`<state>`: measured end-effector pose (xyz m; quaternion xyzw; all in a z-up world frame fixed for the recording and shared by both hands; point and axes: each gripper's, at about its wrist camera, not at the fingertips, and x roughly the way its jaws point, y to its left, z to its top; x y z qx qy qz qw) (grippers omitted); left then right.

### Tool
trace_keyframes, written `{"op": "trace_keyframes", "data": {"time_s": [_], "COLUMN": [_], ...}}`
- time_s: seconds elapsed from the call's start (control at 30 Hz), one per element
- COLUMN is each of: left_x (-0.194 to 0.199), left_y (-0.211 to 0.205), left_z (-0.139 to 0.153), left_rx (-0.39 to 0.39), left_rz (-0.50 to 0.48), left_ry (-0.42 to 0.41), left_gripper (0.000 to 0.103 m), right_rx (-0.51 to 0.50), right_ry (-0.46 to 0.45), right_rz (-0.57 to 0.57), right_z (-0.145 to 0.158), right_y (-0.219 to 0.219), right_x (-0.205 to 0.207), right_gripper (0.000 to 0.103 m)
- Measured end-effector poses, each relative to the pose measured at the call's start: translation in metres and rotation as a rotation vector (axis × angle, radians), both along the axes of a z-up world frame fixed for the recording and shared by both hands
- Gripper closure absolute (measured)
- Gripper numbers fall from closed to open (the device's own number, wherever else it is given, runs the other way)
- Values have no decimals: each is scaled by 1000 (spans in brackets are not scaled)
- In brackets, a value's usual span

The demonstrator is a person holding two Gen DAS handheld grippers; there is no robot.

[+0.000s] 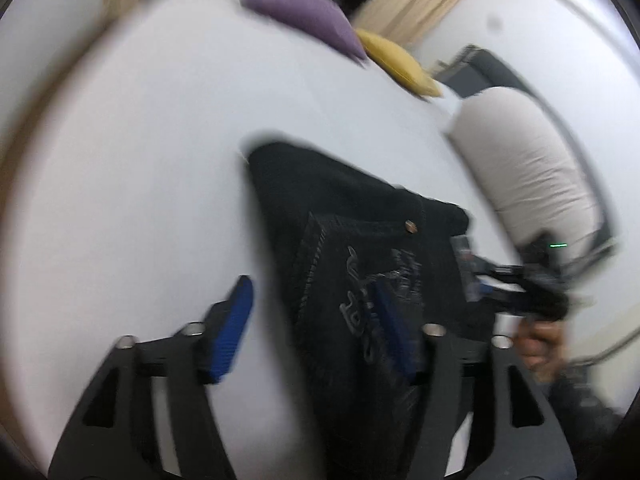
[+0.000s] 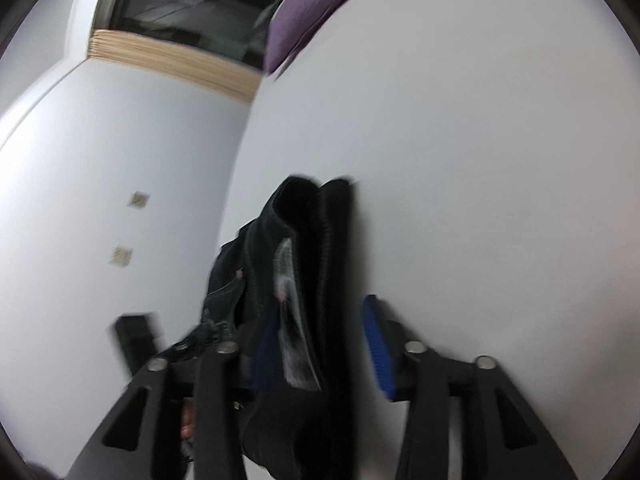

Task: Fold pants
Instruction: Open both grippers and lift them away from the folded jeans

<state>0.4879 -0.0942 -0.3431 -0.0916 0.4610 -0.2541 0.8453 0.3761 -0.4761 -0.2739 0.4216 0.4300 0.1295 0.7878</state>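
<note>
Both the left tool and right tool stand spread, tilted downward.

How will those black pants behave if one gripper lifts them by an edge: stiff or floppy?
Probably floppy: the black pants already lie in soft stacked folds on the white bed, so lifted layers would likely sag and unfold. The thick ribbed seams and metal button suggest denim, so fairly heavy for their size. The coarse weave should not slip much against the ridged blue pads.

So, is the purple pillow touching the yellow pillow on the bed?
Touching, as far as the left wrist view shows: the purple pillow overlaps the yellow pillow with no gap between them. The picture is blurred, so the contact line itself is soft.
</note>
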Motion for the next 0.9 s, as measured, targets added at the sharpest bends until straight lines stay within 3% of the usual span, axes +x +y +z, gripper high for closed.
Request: {"op": "trace_keyframes", "data": {"time_s": [0.03,0.07,0.13,0.17,0.3,0.37,0.5,0.6,0.67,0.77,0.9], "left_x": [-13,-35,-67,-92,-160,-185,-222,-245,-257,-281,-311], "left_y": [2,1,1,1,3,0,7,6,7,5,3], "left_z": [17,43,79,103,166,190,223,245,254,266,269], "left_rx": [63,124,181,191,253,280,254,201,208,200,209], "left_rz": [36,85,171,230,316,300,256,223,247,257,278], "left_ry": [-87,-224,-394,-507,-737,-764,-752,-713,-667,-657,-681], "left_gripper": [26,18,0,0,0,0,0,0,0,0,0], "right_rx": [-56,-136,-278,-315,-562,-637,-737,-767,-800,-844,-864], "right_ry": [-7,-28,-90,-119,-306,-368,-501,-573,-628,-688,-675], "right_rz": [-25,-58,-98,-104,-146,-192,-293,-340,-365,-379,-393], "right_z": [11,27,64,77,157,192,257,297,323,347,360], "right_y": [4,8,23,29,71,87,110,120,126,142,159], "right_x": [-9,-21,-47,-56,-112,-137,-187,-219,-244,-271,-299], "right_gripper": [29,25,21,14,0,0,0,0,0,0,0]}}
